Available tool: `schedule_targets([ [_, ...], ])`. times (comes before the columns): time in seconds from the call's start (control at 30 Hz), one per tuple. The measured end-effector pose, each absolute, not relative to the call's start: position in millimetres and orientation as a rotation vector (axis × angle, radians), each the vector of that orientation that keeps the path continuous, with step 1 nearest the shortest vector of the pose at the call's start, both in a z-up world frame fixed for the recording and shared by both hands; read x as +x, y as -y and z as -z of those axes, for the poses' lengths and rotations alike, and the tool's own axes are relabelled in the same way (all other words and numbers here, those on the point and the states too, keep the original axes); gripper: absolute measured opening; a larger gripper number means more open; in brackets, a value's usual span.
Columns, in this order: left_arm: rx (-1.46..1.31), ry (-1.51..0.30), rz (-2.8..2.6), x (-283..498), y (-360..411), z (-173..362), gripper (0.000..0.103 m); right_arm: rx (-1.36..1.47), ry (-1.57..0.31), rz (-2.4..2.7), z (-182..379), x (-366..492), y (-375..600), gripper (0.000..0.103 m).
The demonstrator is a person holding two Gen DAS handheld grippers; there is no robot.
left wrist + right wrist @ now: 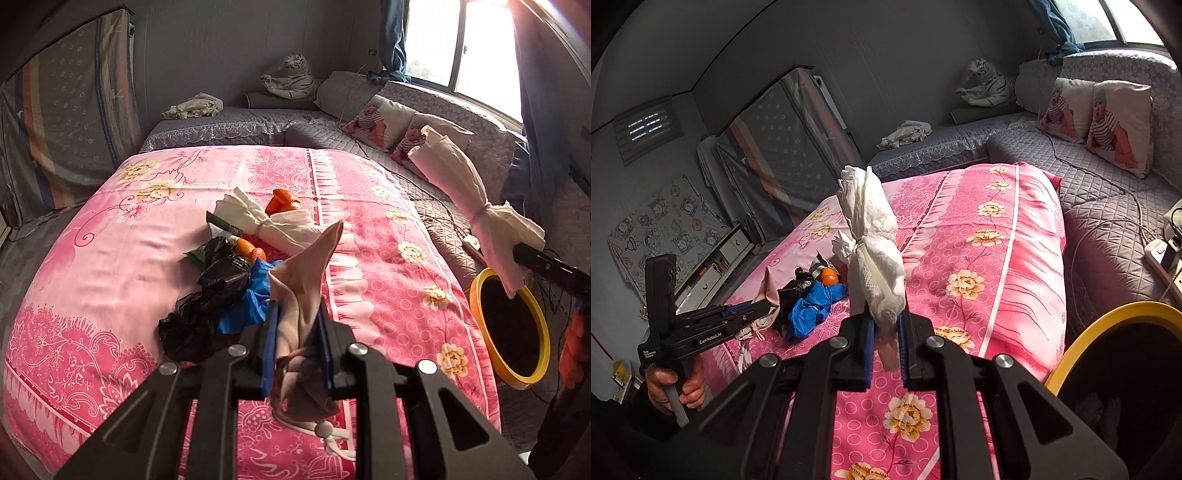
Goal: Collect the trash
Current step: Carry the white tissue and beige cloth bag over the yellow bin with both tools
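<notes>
Gripping pink cloth [301, 291], R view: white bundle [873, 251]

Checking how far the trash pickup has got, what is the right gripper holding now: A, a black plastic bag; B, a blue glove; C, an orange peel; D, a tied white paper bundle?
D: the right gripper has its fingers closed on the tied white paper bundle, lifted near the yellow-rimmed bin, while the blue glove and black plastic bag lie on the pink bedspread.
</notes>
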State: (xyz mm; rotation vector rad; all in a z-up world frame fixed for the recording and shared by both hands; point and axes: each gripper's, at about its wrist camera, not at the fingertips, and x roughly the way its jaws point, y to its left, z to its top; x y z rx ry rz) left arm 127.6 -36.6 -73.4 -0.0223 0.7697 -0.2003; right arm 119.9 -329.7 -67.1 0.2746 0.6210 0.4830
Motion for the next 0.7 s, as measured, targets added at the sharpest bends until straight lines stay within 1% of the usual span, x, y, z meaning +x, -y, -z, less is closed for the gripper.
schedule_targets([
  [0.47,0.089,-0.682,0.574,156.9,210.6,43.4,0.018,0.377,-0.489,-0.061,64.0,73.9,459.7,0.01],
  [0.7,0.131,-0.705,0.706,166.6,292.5,57.5,0.019,0.429,-0.506,0.151,84.9,51.4,517.4,0.01],
])
